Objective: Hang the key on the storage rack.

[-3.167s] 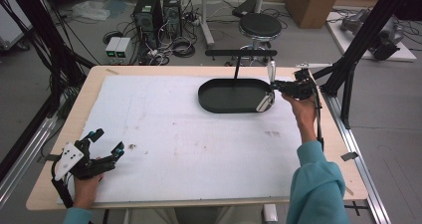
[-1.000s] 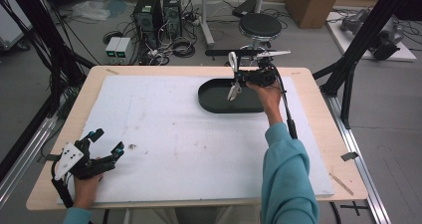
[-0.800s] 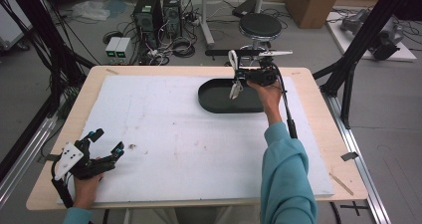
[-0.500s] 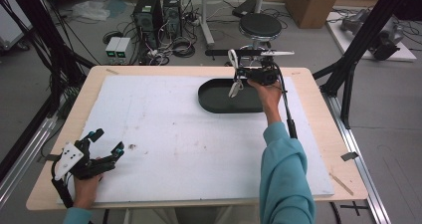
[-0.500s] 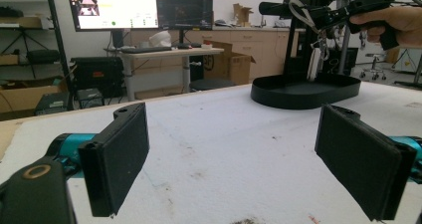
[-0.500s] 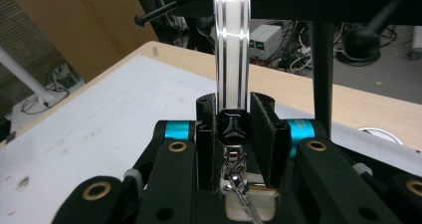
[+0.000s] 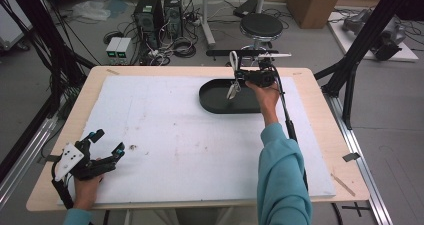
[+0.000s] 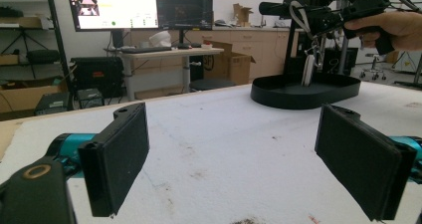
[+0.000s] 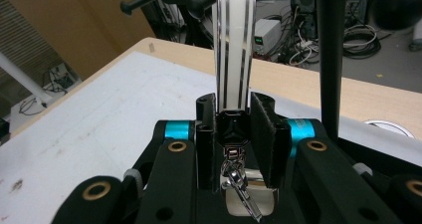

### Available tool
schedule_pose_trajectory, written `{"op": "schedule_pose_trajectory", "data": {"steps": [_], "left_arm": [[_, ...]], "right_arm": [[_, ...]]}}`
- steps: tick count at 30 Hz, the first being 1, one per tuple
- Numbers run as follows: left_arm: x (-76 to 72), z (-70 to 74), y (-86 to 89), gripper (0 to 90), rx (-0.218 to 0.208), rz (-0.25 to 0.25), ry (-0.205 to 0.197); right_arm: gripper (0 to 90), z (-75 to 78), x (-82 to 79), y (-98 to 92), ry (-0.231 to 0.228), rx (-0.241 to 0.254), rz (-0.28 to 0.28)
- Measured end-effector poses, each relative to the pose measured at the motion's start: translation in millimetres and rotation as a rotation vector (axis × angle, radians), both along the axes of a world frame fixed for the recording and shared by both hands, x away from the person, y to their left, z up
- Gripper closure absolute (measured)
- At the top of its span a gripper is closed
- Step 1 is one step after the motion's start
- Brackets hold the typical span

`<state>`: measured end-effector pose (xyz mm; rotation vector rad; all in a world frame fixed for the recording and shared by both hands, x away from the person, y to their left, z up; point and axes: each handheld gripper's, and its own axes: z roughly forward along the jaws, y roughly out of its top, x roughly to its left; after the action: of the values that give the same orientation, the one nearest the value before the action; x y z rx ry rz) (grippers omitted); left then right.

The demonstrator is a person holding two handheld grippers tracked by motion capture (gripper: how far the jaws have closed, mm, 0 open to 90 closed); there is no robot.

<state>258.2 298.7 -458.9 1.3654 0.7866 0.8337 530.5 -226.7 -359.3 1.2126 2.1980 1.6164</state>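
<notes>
A white lanyard with dark stripes, a black clasp and a metal key ring hangs above the black oval tray. My right gripper is shut on the clasp. The strap loop rises toward the black stand's horizontal bar, and a white tag dangles below into the tray. In the right gripper view, the right gripper pinches the clasp between both pads, the strap running straight up. My left gripper rests open at the table's front left, holding nothing. The left gripper view has the left gripper wide open, the tray and lanyard far ahead.
A white foam sheet covers the wooden table. The stand's upright post rises just right of my right gripper. A small dark smudge lies near the left gripper. Computers, cables and a stool sit on the floor beyond the far edge.
My right gripper has moved from the tray's right end leftward to above the tray's back, lifting the lanyard up near the stand's bar. The left gripper has stayed still.
</notes>
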Motion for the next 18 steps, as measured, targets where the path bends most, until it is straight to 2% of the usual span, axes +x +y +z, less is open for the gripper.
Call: {"op": "schedule_pose_trajectory", "data": {"steps": [10,14,15,16,18], "left_arm": [[-0.1,0.0,0.0,14.2,0.001,0.0,0.0],[-0.2,0.0,0.2,14.2,0.004,-0.001,0.001],[-0.1,0.0,0.0,14.3,0.001,0.0,0.0],[-0.2,0.0,0.0,14.2,0.0,0.0,0.0],[-0.2,0.0,0.1,14.2,0.004,0.0,0.001]], "right_arm": [[73.5,-1.6,-1.8,7.3,-0.022,-0.066,-0.039],[72.6,-2.1,-2.3,9.4,-0.021,-0.074,-0.061],[79.4,-2.3,-2.1,9.5,-0.025,-0.077,-0.062],[78.5,-1.9,-3.1,9.9,-0.023,-0.092,-0.073],[78.1,-1.9,-3.6,9.9,-0.014,-0.088,-0.077]]}}
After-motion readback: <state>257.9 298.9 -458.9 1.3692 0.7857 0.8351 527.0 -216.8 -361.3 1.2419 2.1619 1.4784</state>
